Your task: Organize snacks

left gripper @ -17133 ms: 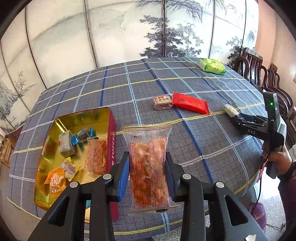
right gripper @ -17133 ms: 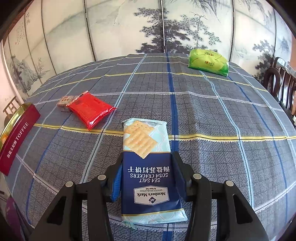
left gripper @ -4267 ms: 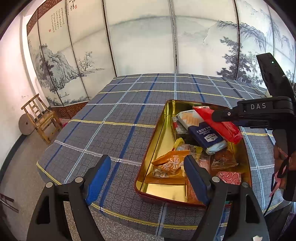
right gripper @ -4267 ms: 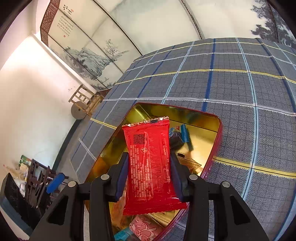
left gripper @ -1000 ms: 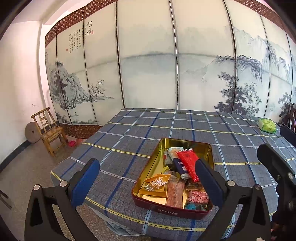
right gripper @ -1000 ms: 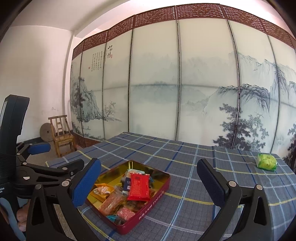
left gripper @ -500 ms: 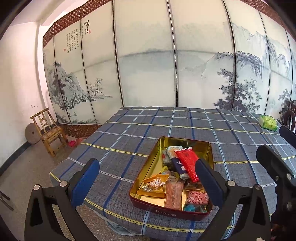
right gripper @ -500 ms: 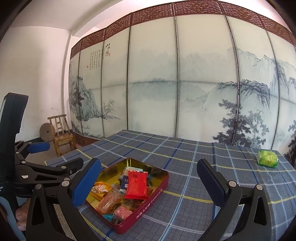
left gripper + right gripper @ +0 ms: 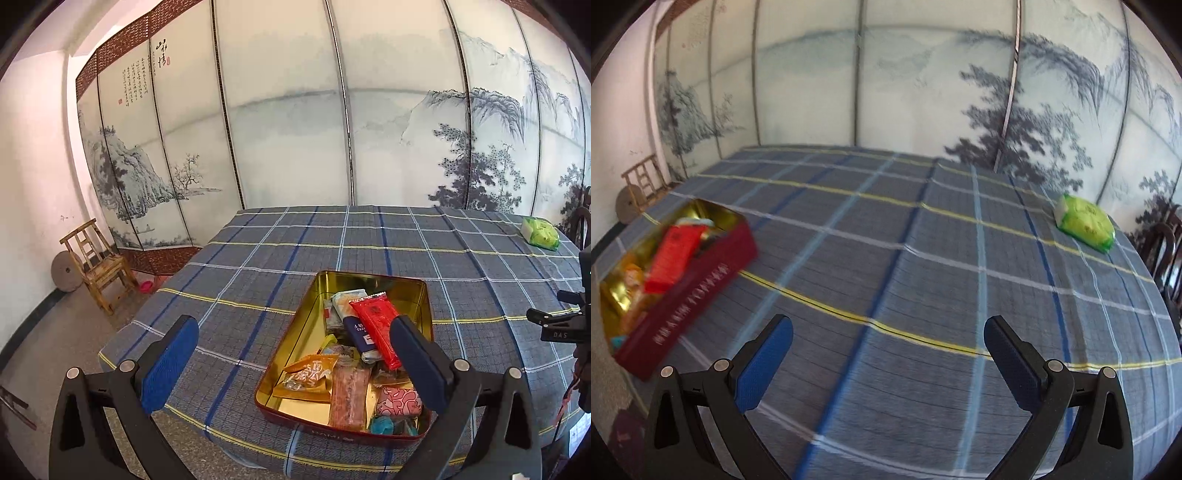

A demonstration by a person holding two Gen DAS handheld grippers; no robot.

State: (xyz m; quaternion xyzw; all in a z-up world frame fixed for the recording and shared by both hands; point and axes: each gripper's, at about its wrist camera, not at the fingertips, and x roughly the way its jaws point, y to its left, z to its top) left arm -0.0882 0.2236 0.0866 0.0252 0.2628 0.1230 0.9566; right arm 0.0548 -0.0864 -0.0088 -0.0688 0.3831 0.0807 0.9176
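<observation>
The left hand-held gripper is hanging in the air over the near edge of the surface, with its blue fingers spread wide and holding nothing. The gold tin is sitting on the checked cloth just past it, near the front edge. Snacks are lying inside the tin: a red packet on top of a dark blue cracker pack, an orange bag, a long pink wafer pack and a pink sweet. The right hand-held gripper is spread wide too, and it is empty. In its blurry view the tin is sitting far off to the left. A green bag is lying alone at the far right of the surface, well apart from the tin.
</observation>
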